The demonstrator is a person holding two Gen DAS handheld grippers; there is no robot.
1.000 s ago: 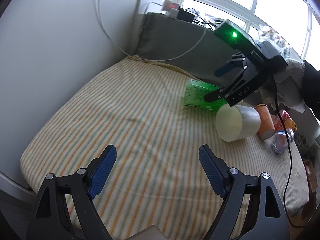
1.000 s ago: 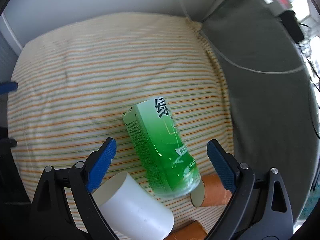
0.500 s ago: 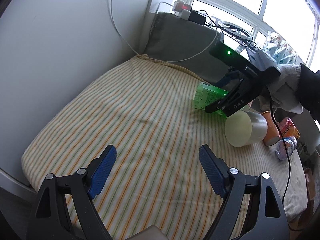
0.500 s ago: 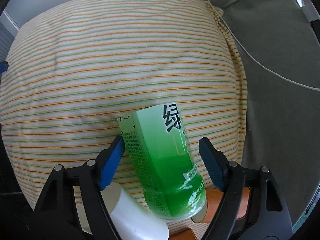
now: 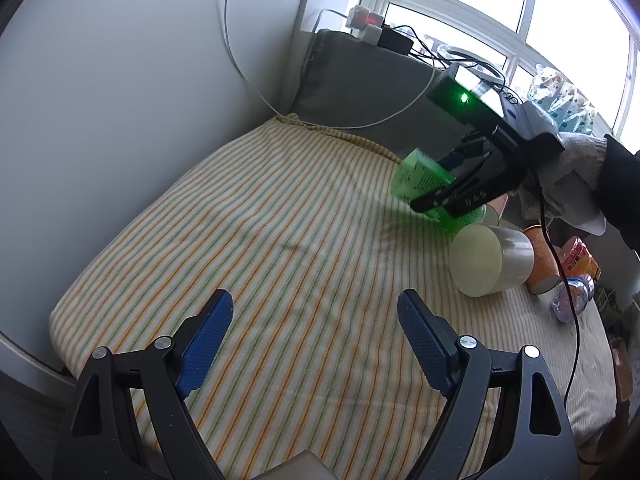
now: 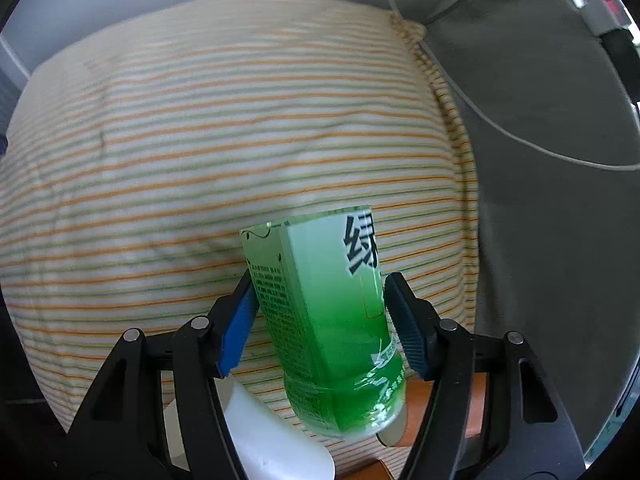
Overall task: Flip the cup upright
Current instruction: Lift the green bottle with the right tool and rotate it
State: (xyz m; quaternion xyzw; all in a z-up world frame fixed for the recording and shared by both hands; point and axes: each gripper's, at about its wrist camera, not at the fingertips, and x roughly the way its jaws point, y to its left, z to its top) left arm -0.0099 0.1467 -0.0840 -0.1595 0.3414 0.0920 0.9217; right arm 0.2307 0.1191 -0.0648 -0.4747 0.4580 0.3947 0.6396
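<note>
Our right claw squeezes the green cup, tilted just above the striped bed. Our left claw waits wide apart, holding nothing. Next we should turn the cup until it stands up.

A home bedroom: striped mattress, grey cushion, window, cluttered charger cables.

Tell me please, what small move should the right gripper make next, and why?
Probably lift and rotate the wrist to bring the green cup upright. The right gripper is shut on its sides, and the cup is tilted above the striped cushion, close to the white cup lying beside it.
</note>
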